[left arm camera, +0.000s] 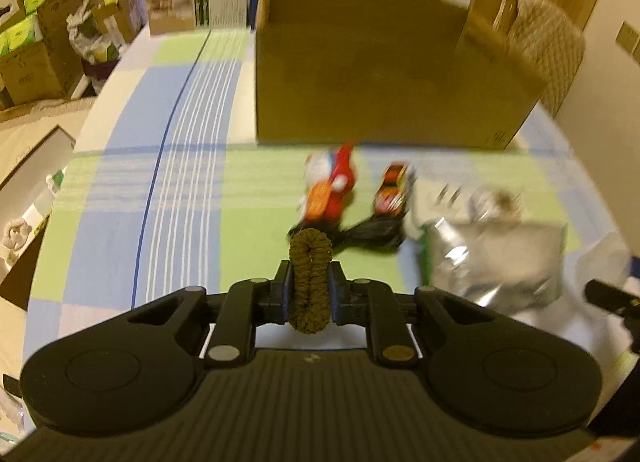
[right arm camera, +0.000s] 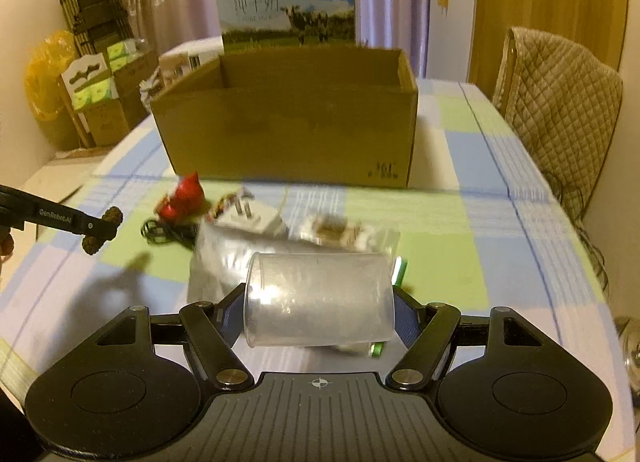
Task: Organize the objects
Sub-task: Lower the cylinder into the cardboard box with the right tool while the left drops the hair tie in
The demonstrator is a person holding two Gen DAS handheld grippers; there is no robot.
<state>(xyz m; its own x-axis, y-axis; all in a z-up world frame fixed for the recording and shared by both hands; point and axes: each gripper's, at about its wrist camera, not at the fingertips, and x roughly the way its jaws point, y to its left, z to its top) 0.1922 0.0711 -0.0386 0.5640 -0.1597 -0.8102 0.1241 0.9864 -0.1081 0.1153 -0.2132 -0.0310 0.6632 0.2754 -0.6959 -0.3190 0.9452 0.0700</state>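
Observation:
My left gripper (left arm camera: 310,282) is shut on a brown bead bracelet (left arm camera: 310,262), held above the checked tablecloth; the same bracelet (right arm camera: 100,232) shows at the left of the right wrist view. My right gripper (right arm camera: 320,302) is shut on a clear plastic cup (right arm camera: 318,298) lying sideways between the fingers. Ahead stands an open cardboard box (right arm camera: 288,129) (left arm camera: 380,77). In front of it lie a red Santa toy (left arm camera: 330,187) (right arm camera: 182,197), a small toy car (left arm camera: 394,189), a black cord (left arm camera: 372,234), a white plug adapter (right arm camera: 252,217) and a silver foil bag (left arm camera: 496,262) (right arm camera: 224,258).
A milk carton box (right arm camera: 286,7) stands behind the cardboard box. A chair with a quilted cover (right arm camera: 556,97) is at the table's right side. Stacked cartons and bags (left arm camera: 36,45) fill the floor to the left. A glass object (right arm camera: 630,354) sits at the right edge.

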